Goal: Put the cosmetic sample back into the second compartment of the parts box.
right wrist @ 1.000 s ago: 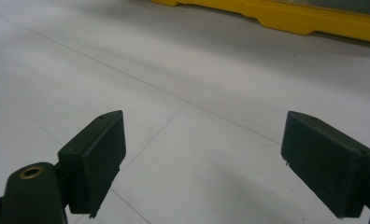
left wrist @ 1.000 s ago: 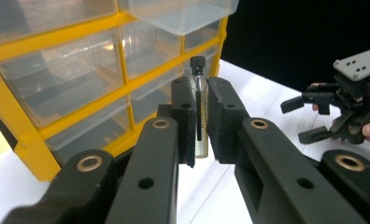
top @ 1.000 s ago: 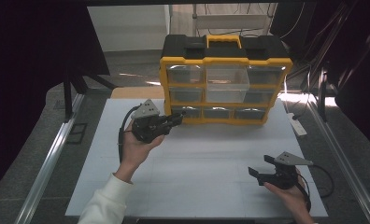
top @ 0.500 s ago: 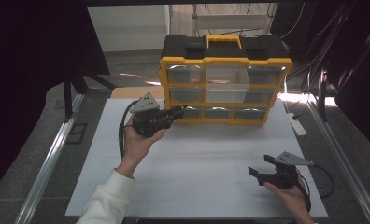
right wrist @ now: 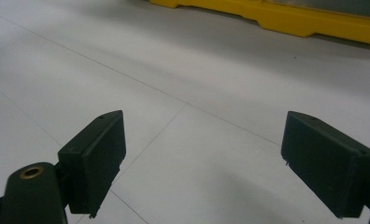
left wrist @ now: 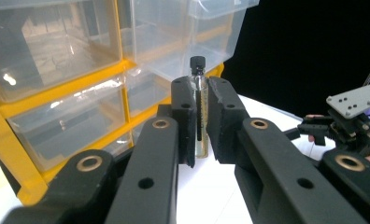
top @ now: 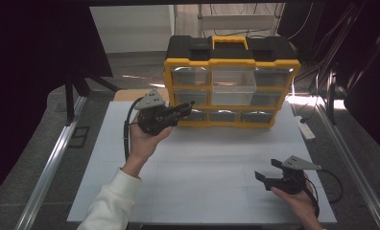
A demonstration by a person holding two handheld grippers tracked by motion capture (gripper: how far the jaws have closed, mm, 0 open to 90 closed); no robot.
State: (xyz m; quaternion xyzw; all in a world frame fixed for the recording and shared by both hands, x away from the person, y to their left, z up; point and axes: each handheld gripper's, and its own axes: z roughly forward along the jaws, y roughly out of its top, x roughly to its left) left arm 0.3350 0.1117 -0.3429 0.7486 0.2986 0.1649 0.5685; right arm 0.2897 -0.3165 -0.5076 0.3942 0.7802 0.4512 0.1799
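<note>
White table [top: 202,191] open | left claw [left wrist: 201,116] grips vial [left wrist: 199,112] | right claw [right wrist: 202,163] wide

Each black gripper [top: 185,108] [top: 269,172] is fitted with brass-coloured pivot rivets, a grey three-cornered plate and a trailing black cable; a white sleeve [top: 111,203] is worn.

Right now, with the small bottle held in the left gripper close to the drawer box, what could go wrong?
1. The left gripper pinches the thin glass bottle only by its sides; it may slip or tilt if the hand turns.
2. The bottle's cap sits close to the clear drawers of the yellow box; a forward push could knock it against a drawer front.
3. The right gripper rests open far from the box, so it probably cannot steady it quickly.
</note>
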